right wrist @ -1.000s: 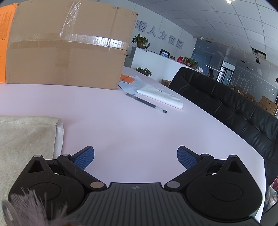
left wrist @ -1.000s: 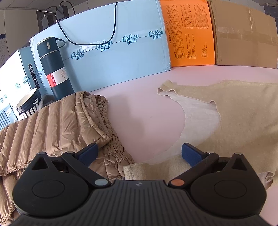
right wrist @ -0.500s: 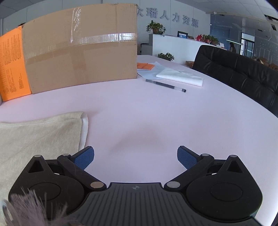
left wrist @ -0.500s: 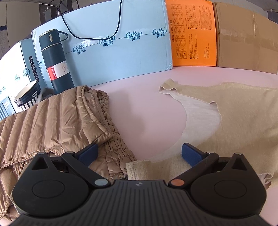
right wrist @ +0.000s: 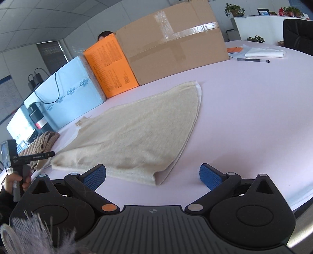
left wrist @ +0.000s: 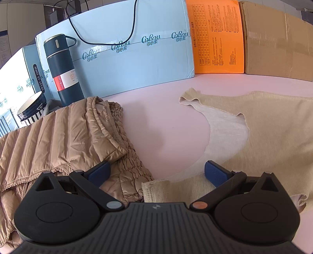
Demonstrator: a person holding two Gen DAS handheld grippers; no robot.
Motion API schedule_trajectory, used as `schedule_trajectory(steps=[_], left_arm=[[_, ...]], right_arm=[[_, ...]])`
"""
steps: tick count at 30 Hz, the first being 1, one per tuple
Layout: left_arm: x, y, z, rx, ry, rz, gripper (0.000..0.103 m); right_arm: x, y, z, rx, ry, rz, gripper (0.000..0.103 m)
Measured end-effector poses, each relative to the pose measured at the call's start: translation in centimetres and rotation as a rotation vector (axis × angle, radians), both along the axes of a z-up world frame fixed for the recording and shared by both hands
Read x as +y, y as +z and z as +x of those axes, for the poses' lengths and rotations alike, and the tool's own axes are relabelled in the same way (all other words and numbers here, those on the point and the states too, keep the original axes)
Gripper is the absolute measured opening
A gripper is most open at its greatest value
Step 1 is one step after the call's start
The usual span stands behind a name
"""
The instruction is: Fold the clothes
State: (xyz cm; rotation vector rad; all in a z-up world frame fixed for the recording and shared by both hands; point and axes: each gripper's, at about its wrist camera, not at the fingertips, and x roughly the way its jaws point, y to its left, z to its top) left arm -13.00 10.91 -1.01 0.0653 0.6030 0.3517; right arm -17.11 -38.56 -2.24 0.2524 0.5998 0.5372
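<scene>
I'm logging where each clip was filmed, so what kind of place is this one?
Most likely an office, with a large pink table used as the work surface. Clues: a white reception-style counter with potted plants at the back, a black office sofa or chair, and papers with a pen.

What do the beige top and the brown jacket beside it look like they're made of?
Beige top: soft matte knit, probably cotton jersey; fuzzy surface, stitched hem, lies limp and flat. Brown jacket: shiny quilted synthetic shell, likely nylon or polyester with padding; puffy stitched channels and a sheen in the light.
</scene>
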Motion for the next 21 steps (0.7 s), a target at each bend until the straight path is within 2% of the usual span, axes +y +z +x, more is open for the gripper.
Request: schedule_trajectory(steps=[4, 8, 12, 14, 15, 16, 17, 19, 21], left_arm=[[0.0, 0.0, 0.0, 0.001, 0.001, 0.003, 0.103], [-0.1, 0.0, 0.0, 0.001, 0.000, 0.004, 0.103], [0.0, 0.0, 0.0, 0.000, 0.001, 0.000, 0.103], [0.0, 0.0, -0.1, -0.001, 0.001, 0.000, 0.103], [0.0, -0.1, -0.1, -0.002, 0.001, 0.001, 0.103], [0.0, -0.1, -0.1, -0.003, 0.000, 0.000, 0.103], [0.1, 0.0, -0.2, -0.008, -0.005, -0.008, 0.103], [0.3, 0.1, -0.3, -0.018, -0.017, -0.024, 0.103], [1.0, 0.6, -0.9, -0.045, -0.065, -0.092, 0.103]], right_arm=[[1.3, -0.3, -1.4, -0.030, 0.094, 0.011, 0.103], [3.0, -0.4, -0.6, -0.036, 0.125, 0.009, 0.103], [3.5, -0.5, 0.2, -0.038, 0.044, 0.056, 0.103], [3.0, -0.8, 0.3, -0.038, -0.014, 0.105, 0.094], [2.7, -1.1, 0.4, -0.033, -0.043, 0.118, 0.069], [2.3, -1.4, 0.6, -0.021, -0.055, 0.136, 0.022], [1.9, -1.8, 0.9, -0.003, -0.056, 0.156, 0.005], [1.0, -2.5, 1.5, 0.033, -0.057, 0.197, 0.006], [0.0, -2.6, 2.0, 0.054, -0.053, 0.253, 0.006]])
